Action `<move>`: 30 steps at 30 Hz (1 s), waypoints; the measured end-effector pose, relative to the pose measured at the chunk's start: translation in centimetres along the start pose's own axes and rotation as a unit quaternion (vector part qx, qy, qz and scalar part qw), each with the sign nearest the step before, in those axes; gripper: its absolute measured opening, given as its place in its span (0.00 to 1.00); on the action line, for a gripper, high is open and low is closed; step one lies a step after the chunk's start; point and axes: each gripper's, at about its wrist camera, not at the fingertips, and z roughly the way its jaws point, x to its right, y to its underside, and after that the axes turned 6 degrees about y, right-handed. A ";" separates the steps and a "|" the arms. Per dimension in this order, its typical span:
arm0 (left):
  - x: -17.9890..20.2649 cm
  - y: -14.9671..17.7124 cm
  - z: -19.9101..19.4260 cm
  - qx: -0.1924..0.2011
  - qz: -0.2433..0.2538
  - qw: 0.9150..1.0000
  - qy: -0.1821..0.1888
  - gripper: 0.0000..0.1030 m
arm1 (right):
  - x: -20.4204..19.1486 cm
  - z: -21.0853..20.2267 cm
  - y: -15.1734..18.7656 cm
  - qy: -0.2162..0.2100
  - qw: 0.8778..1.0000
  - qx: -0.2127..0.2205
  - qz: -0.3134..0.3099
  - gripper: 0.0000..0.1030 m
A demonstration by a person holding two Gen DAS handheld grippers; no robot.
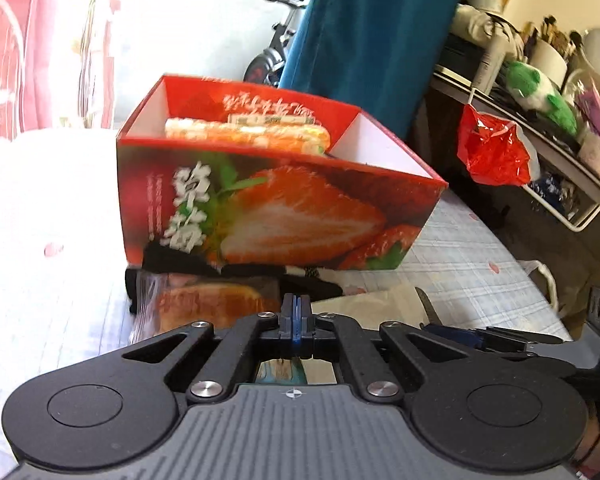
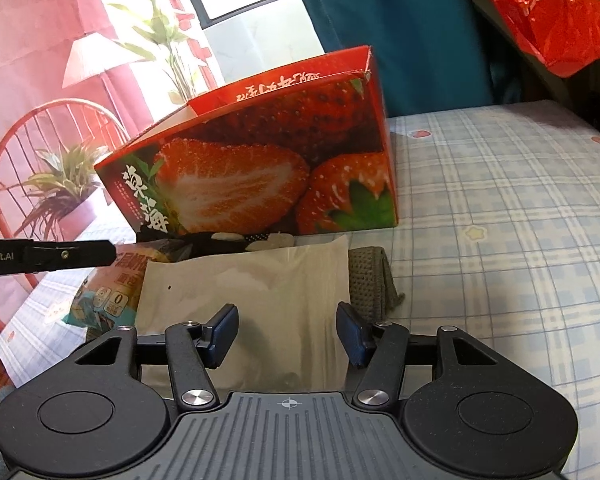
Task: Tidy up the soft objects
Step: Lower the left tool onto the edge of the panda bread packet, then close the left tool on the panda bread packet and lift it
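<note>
Snack packets (image 1: 204, 308) lie on the bed (image 2: 500, 220) against our strawberry box (image 1: 276, 200), at twelve o'clock; our left jaws (image 1: 296, 314) pinched together empty, right jaws (image 2: 287, 330) half-spread over a beige pouch (image 2: 252, 280).

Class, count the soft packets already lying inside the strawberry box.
2 show: an orange-and-white packet along the near wall of the strawberry box, and a greenish one behind it. The walls may hide more.

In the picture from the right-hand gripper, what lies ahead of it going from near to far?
Right gripper, jaws apart → white packet under and ahead of them → strawberry box → teal curtain behind.
</note>
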 end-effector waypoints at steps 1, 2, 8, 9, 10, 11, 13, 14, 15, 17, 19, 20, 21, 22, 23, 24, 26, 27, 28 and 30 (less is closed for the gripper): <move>-0.1 0.1 0.0 -0.006 -0.005 1.000 0.002 0.01 | 0.0 0.1 0.1 0.003 1.000 -0.003 -0.003 0.47; -0.2 0.3 0.0 -0.013 -0.006 1.000 0.009 0.01 | 0.0 0.2 0.1 0.006 1.000 -0.008 -0.004 0.43; 0.2 1.2 1.5 -0.060 -0.017 0.997 0.036 0.04 | 0.4 0.3 0.5 -0.001 1.000 -0.019 -0.002 0.37; 0.3 1.5 1.7 -0.066 -0.019 0.997 0.038 0.04 | 0.5 0.2 0.6 -0.002 1.000 -0.019 -0.001 0.37; 0.5 1.7 1.9 -0.073 -0.018 0.996 0.038 0.05 | 0.5 0.2 0.7 -0.002 1.000 -0.019 -0.001 0.37; 0.5 2.1 2.1 -0.078 -0.017 0.996 0.036 0.06 | 0.5 0.2 0.7 -0.003 1.000 -0.019 -0.001 0.37; 0.4 2.4 2.5 -0.081 -0.016 0.996 0.021 0.06 | 0.5 0.2 0.7 -0.003 1.000 -0.019 -0.001 0.37; 0.3 2.3 2.7 -0.080 -0.017 0.997 0.018 0.06 | 0.5 0.1 0.8 -0.003 1.000 -0.018 -0.001 0.37; 0.2 2.3 2.9 -0.079 -0.019 0.997 0.018 0.06 | 0.5 0.1 0.8 -0.003 1.000 -0.017 -0.001 0.37; 0.0 2.3 3.4 -0.078 -0.017 0.997 0.012 0.06 | 0.5 0.1 0.8 -0.004 1.000 -0.017 -0.001 0.37; -0.1 2.2 3.9 -0.077 -0.013 0.997 0.005 0.06 | 0.6 0.2 0.8 -0.005 1.000 -0.017 0.000 0.37; 0.0 2.1 4.1 -0.075 -0.009 0.997 0.001 0.06 | 0.6 0.2 0.8 -0.006 1.000 -0.017 0.001 0.37; 0.3 1.9 4.4 -0.072 -0.003 0.997 -0.003 0.06 | 0.6 0.1 0.9 -0.007 1.000 -0.016 0.001 0.37; 0.5 1.8 4.8 -0.070 0.002 0.998 -0.008 0.06 | 0.6 0.1 0.9 -0.007 1.000 -0.016 0.002 0.37; 0.6 1.6 5.1 -0.070 0.006 0.997 -0.012 0.06 | 0.6 0.1 1.0 -0.008 1.000 -0.015 0.003 0.37; 0.6 1.6 5.3 -0.070 0.008 0.997 -0.015 0.06 | 0.6 0.1 1.0 -0.008 1.000 -0.015 0.003 0.37; 0.5 1.5 5.6 -0.071 0.006 0.997 -0.018 0.06 | 0.6 0.1 0.9 -0.008 1.000 -0.015 0.003 0.37; 0.5 1.4 5.7 -0.071 0.008 0.997 -0.023 0.06 | 0.6 0.1 0.9 -0.008 1.000 -0.015 0.003 0.37; 0.4 1.5 5.6 -0.071 0.010 0.997 -0.027 0.06 | 0.6 0.1 0.9 -0.009 1.000 -0.014 0.003 0.37; 0.0 1.4 5.5 -0.069 0.007 0.997 -0.030 0.06 | 0.7 0.1 0.9 -0.011 1.000 -0.014 0.004 0.37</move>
